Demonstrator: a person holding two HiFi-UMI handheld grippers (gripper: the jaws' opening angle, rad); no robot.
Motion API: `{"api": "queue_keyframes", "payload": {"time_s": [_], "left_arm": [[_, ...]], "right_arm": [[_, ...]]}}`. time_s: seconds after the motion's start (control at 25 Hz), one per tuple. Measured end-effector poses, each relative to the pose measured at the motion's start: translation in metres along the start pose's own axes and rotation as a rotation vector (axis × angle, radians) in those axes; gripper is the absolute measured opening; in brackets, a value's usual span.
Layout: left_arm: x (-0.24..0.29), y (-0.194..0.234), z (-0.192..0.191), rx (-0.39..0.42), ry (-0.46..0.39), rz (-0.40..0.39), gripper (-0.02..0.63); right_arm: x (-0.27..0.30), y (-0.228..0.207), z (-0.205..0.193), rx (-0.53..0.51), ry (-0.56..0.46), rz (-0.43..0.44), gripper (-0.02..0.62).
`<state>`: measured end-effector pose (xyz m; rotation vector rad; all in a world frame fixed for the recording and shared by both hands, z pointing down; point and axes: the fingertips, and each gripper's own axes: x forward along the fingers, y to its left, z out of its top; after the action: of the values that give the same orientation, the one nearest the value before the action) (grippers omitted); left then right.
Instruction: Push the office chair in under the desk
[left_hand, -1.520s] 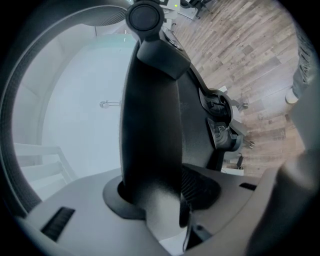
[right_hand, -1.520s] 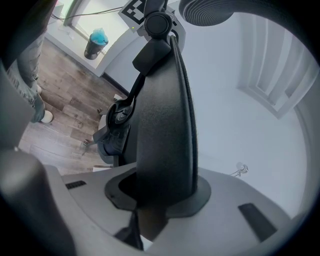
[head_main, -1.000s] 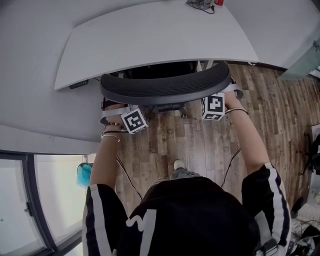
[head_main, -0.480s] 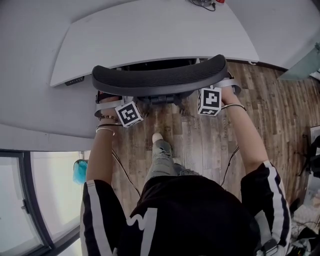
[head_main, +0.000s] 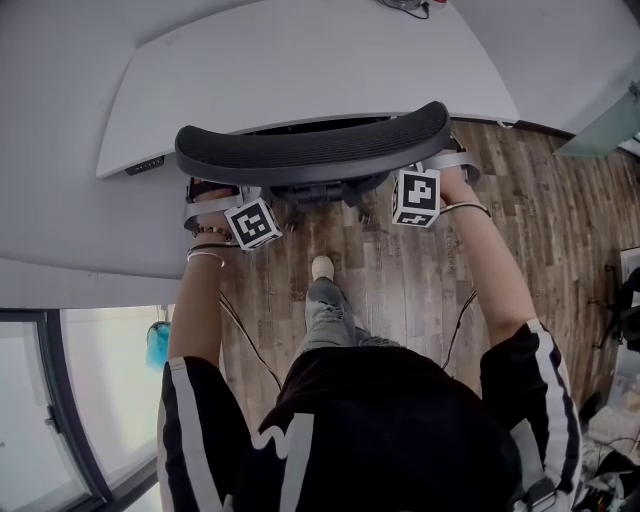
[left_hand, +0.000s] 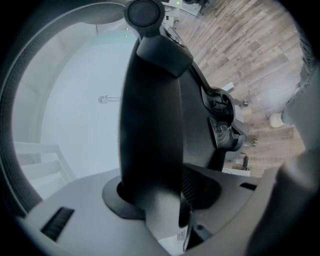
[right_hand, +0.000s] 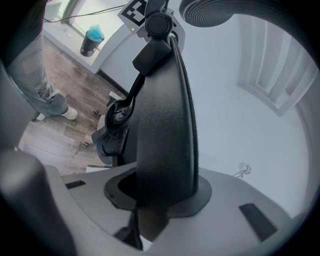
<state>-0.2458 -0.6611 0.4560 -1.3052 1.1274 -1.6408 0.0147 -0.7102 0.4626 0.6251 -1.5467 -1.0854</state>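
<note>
The black office chair's curved mesh backrest (head_main: 310, 150) lies across the front edge of the white desk (head_main: 300, 70) in the head view, with the seat hidden beneath it. My left gripper (head_main: 203, 192) is shut on the backrest's left end. In the left gripper view that edge (left_hand: 150, 115) stands upright between the left gripper's (left_hand: 152, 200) jaws. My right gripper (head_main: 452, 168) is shut on the right end, and the right gripper view shows the backrest edge (right_hand: 165, 125) filling the right gripper's (right_hand: 160, 195) jaws. The fingertips are hidden under the backrest in the head view.
The person's foot (head_main: 322, 268) stands on the wood floor just behind the chair. A blue object (head_main: 160, 342) sits by the glass wall at lower left. Cables trail on the floor. A red can and cords (head_main: 405, 8) lie at the desk's far edge.
The backrest has moved toward the desk and now overlaps its front edge more. Both grippers went with it, still gripping, and the person's foot stepped forward.
</note>
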Motion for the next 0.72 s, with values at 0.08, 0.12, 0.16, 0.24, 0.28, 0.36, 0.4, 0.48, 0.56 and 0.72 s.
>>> {"api": "queue_keyframes", "payload": {"time_s": [0.08,0.12,0.16,0.24,0.28,0.36,0.4,0.48,0.56,0.72], "left_arm": [[0.002,0.000,0.000,0.001,0.000,-0.003,0.176],[0.004,0.002,0.000,0.007,-0.001,0.013,0.176],[0.007,0.005,0.000,0.011,-0.003,0.031,0.176],[0.012,0.008,-0.001,0.013,-0.007,0.051,0.176],[0.013,0.008,-0.001,0.011,-0.008,0.044,0.177],[0.013,0.005,-0.001,-0.004,-0.009,0.004,0.178],[0.013,0.004,-0.001,-0.008,-0.010,-0.004,0.178],[0.015,0.005,-0.001,-0.005,-0.012,0.001,0.179],[0.016,0.005,-0.002,-0.001,-0.013,0.006,0.181],[0.017,0.008,-0.005,0.007,-0.013,0.036,0.181]], "right_arm": [[0.003,0.000,-0.001,-0.001,-0.001,0.001,0.117],[0.004,-0.001,-0.001,-0.001,-0.001,0.004,0.117],[0.006,-0.002,-0.001,-0.002,0.000,0.006,0.115],[0.009,-0.003,-0.001,-0.001,0.002,0.009,0.115],[0.010,-0.004,0.000,0.000,0.001,0.009,0.115],[0.012,-0.005,0.001,0.003,0.001,0.007,0.117],[0.012,-0.006,0.001,0.004,0.002,0.005,0.117],[0.012,-0.007,0.001,0.004,0.003,0.001,0.117],[0.012,-0.008,0.001,0.005,0.004,-0.004,0.118],[0.012,-0.008,0.003,0.006,0.006,-0.007,0.120]]}}
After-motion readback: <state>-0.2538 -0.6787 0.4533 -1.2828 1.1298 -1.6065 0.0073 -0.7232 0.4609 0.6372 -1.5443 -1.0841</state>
